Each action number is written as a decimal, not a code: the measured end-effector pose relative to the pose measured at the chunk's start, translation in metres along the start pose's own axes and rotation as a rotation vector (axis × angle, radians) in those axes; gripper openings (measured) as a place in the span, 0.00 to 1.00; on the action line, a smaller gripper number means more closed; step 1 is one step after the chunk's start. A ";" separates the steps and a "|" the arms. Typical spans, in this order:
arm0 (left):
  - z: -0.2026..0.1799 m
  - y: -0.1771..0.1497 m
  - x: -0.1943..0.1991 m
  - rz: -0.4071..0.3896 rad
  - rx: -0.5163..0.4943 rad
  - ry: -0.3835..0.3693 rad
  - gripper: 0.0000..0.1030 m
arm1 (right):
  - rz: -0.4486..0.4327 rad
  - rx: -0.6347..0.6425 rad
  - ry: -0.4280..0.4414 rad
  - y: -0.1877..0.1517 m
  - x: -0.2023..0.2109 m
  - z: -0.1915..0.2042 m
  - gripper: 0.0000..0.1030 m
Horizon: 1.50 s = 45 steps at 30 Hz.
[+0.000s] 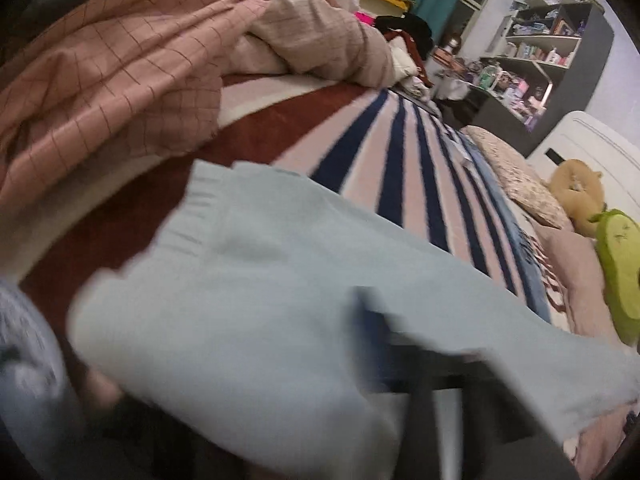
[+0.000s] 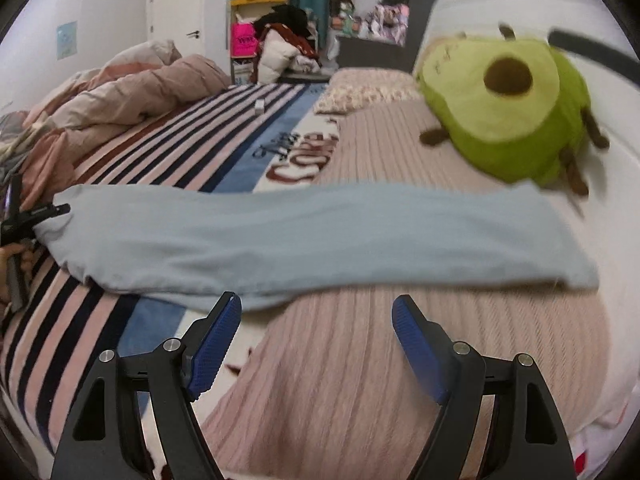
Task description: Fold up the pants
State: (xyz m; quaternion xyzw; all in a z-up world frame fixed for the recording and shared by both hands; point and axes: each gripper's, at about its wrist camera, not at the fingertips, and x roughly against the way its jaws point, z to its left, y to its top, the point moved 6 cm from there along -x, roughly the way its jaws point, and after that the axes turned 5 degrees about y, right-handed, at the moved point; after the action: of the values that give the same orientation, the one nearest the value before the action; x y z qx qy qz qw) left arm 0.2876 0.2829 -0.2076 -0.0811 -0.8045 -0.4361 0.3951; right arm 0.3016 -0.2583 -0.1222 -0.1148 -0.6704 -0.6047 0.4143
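Pants first: the pale blue soft-knit pants [image 2: 280, 232] lie stretched crossways over the bed [image 2: 340, 360], waistband end toward its left edge, leg ends over by the green avocado plush toy [image 2: 516, 104] near the headboard side. Looks like light, floppy fabric with zero stiffness, so it'll sag and crease wherever it's lifted; best bet is pinching the waistband corner and the cuff end, pretty much. The left gripper [image 2: 56, 210] sits at the waistband corner and seems clamped shut on the cloth, though its own view is badly smeared, so not 100% sure. The right gripper [image 2: 316, 308] hangs just short of the near edge of the pants, jaws spread wide, blue pads [image 2: 216, 344] empty and touching nothing.
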 end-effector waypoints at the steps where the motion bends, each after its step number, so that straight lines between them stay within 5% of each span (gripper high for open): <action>1: 0.002 0.004 0.002 -0.012 0.009 -0.020 0.07 | 0.004 -0.018 0.001 -0.004 0.001 -0.002 0.72; 10: -0.002 0.051 0.099 -0.214 -0.140 0.033 0.03 | -0.023 -0.025 0.040 -0.003 0.028 0.010 0.72; 14: 0.032 0.081 0.151 -0.301 -0.154 0.162 0.03 | -0.033 -0.014 0.098 -0.004 0.039 0.030 0.72; 19: 0.072 0.098 0.160 -0.263 -0.193 0.317 0.03 | -0.038 -0.025 0.167 -0.007 0.044 0.050 0.72; 24: 0.036 0.083 0.160 -0.245 -0.259 0.193 0.03 | -0.029 -0.027 0.181 -0.012 0.045 0.058 0.72; 30: -0.083 0.037 0.155 -0.217 -0.481 -0.075 0.03 | -0.019 -0.043 0.171 -0.012 0.042 0.049 0.72; 34: -0.162 -0.032 0.109 -0.041 -0.624 -0.258 0.03 | -0.022 -0.054 0.176 -0.010 0.039 0.046 0.72; 39: -0.204 -0.111 0.066 0.102 -0.794 -0.299 0.05 | 0.009 -0.055 0.169 -0.014 0.032 0.045 0.72; 40: -0.205 -0.120 0.065 0.124 -0.833 -0.309 0.11 | 0.013 -0.053 0.167 -0.014 0.031 0.045 0.72; 43: -0.200 -0.136 0.069 0.193 -0.890 -0.360 0.52 | 0.023 -0.050 0.169 -0.013 0.026 0.050 0.73; 45: -0.187 -0.133 0.082 0.176 -0.875 -0.378 0.55 | 0.026 -0.048 0.184 -0.010 0.021 0.059 0.73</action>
State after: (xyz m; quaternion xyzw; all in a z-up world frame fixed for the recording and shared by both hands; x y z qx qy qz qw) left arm 0.2745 0.0416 -0.1772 -0.3851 -0.5933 -0.6761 0.2063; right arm 0.2577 -0.2142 -0.1104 -0.0776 -0.6131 -0.6232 0.4792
